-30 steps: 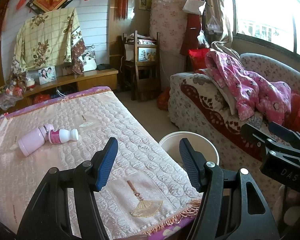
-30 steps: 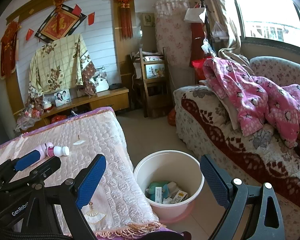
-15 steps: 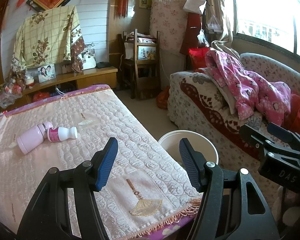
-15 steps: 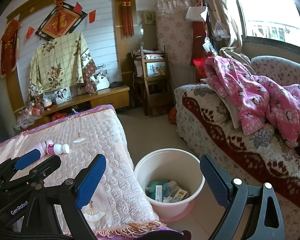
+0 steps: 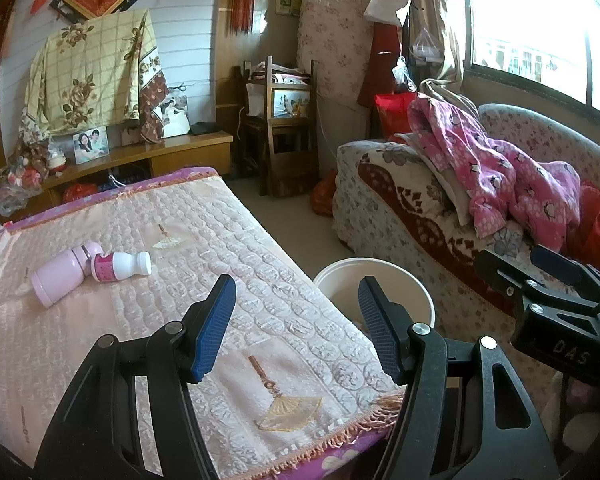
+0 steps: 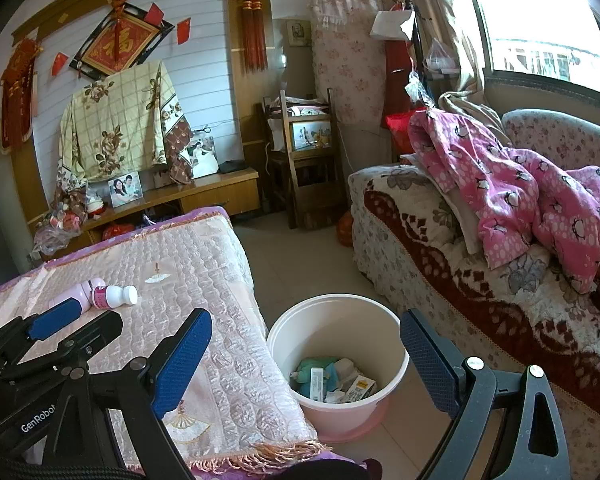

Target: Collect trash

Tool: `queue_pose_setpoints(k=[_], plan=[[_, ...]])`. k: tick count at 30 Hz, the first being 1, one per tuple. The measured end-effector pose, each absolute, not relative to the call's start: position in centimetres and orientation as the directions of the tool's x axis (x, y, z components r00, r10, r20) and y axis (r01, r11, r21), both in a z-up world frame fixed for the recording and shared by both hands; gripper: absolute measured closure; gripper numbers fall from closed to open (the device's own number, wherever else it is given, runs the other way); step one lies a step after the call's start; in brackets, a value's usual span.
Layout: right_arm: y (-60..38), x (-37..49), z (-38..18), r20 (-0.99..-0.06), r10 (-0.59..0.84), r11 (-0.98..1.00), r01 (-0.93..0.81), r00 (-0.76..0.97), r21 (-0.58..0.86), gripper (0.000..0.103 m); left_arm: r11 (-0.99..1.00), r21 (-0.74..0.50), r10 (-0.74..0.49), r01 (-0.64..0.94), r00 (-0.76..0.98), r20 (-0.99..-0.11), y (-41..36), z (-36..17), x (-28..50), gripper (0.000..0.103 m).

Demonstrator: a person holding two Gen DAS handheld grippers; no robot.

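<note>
On the quilted table (image 5: 260,280), two pink bottles (image 5: 90,268), touching; one bucket (image 6: 340,320) beside.

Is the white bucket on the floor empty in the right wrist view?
No. The bucket already holds several items at the bottom, including a small carton and a teal packet.

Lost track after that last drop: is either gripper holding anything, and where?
Nothing held. Left gripper and right gripper are both open; two bottles lie on the table.
</note>
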State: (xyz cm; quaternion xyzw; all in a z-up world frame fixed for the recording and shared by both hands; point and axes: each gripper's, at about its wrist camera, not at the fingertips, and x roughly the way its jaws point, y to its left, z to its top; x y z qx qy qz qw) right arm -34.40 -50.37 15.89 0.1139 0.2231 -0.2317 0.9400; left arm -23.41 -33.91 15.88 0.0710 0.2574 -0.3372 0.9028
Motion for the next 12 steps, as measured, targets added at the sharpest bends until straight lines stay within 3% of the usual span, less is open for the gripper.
queue_pose_setpoints(k=[12], plan=[[-50.3, -34.3, 14.5, -0.490, -0.375, 0.871, 0.480, 0.787, 0.104, 0.009, 0.757, -0.063, -0.581, 0.651, 0.627, -0.519, -33.6, 15.1, -23.2, 0.040]])
